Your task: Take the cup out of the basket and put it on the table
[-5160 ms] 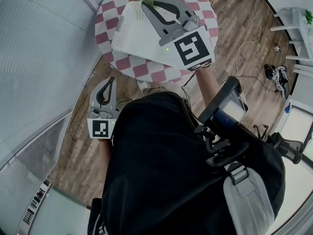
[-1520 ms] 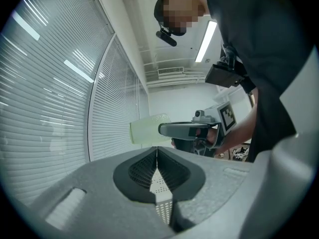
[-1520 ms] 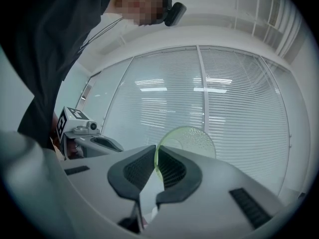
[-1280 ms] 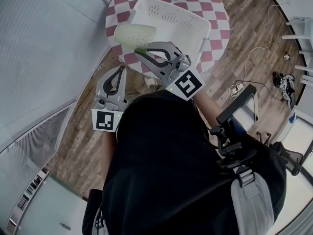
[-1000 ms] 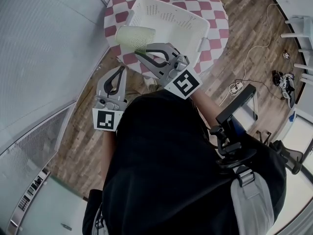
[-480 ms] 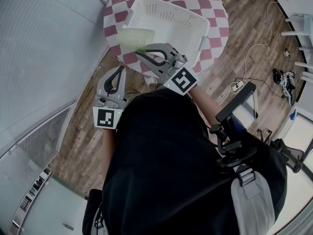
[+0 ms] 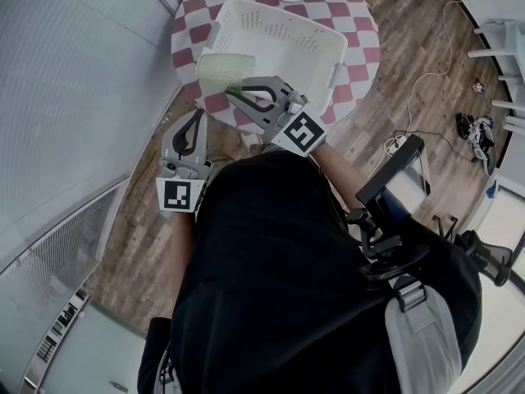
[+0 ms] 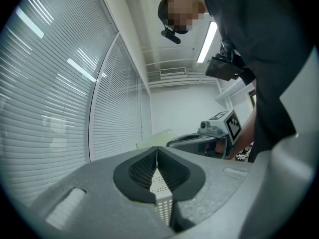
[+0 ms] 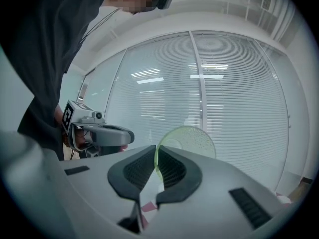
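A: L gripper (image 7: 197, 115) — state?
B: Jaws together, nothing btwn them. Held level, low beside the torso, pointing fwd.
A: And R gripper (image 7: 232, 93)?
B: Reached further fwd on a bare forearm (image 7: 338, 161), also level. Jaws nearly together, pinching the cup (image 7: 223, 71) by its rim.

A wood-plank floor (image 7: 131, 236) meets slatted window blinds (image 9: 234, 103) under a ceiling strip light (image 8: 208, 36).

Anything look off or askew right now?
Only the cup: the right gripper pinches its rim, so it hangs on its side above the table, beside the basket. No spill or damage shows.
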